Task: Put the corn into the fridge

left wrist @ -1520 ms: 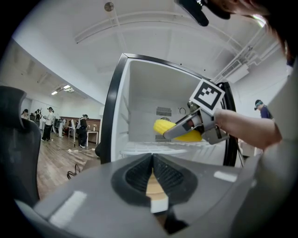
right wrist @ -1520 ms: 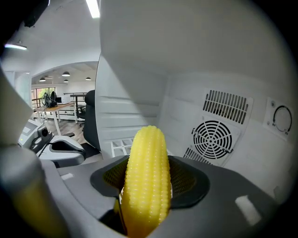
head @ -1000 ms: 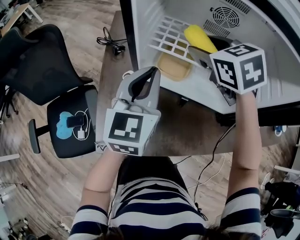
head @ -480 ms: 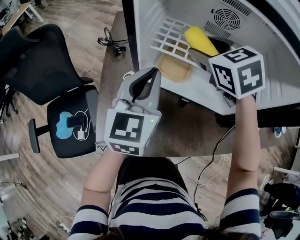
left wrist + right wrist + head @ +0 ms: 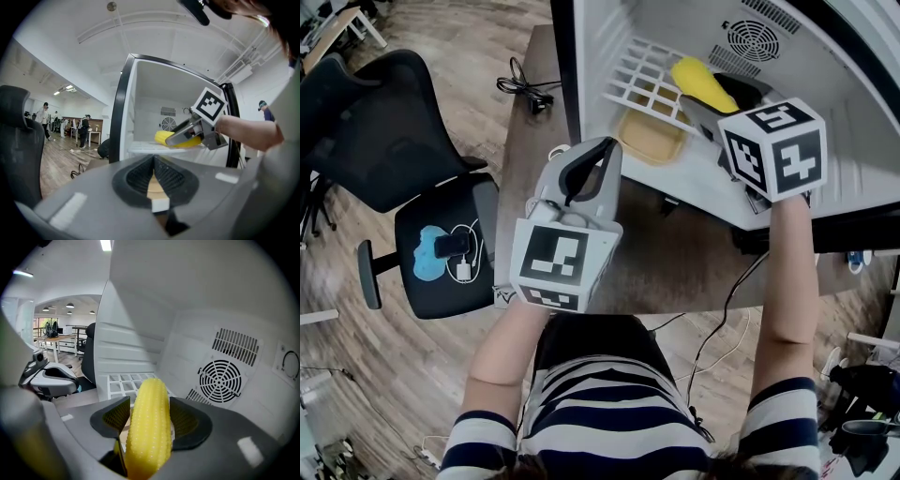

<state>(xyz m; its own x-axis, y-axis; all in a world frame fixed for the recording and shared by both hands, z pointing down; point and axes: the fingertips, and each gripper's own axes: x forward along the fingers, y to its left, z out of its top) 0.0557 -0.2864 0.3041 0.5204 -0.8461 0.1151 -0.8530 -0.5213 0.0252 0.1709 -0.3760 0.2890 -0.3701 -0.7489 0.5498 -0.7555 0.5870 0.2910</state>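
The right gripper [image 5: 147,417] is clenched on the corn [image 5: 149,427], the yellow cob lying lengthwise between its jaws and poking out past the tips; claw and cob are inside the open fridge [image 5: 825,66], over the white wire shelf [image 5: 639,80] (whether the cob touches the wires cannot be told); a round fan grille [image 5: 220,378] sits ahead of the claw and to its right, on the back wall; a beige tray [image 5: 649,137] lies under the shelf, off the claw's left side. The left gripper [image 5: 153,174] is closed on nothing, outside the fridge above the wooden table [image 5: 675,267], well apart from the right claw; an office chair [image 5: 384,131] stands to its left.
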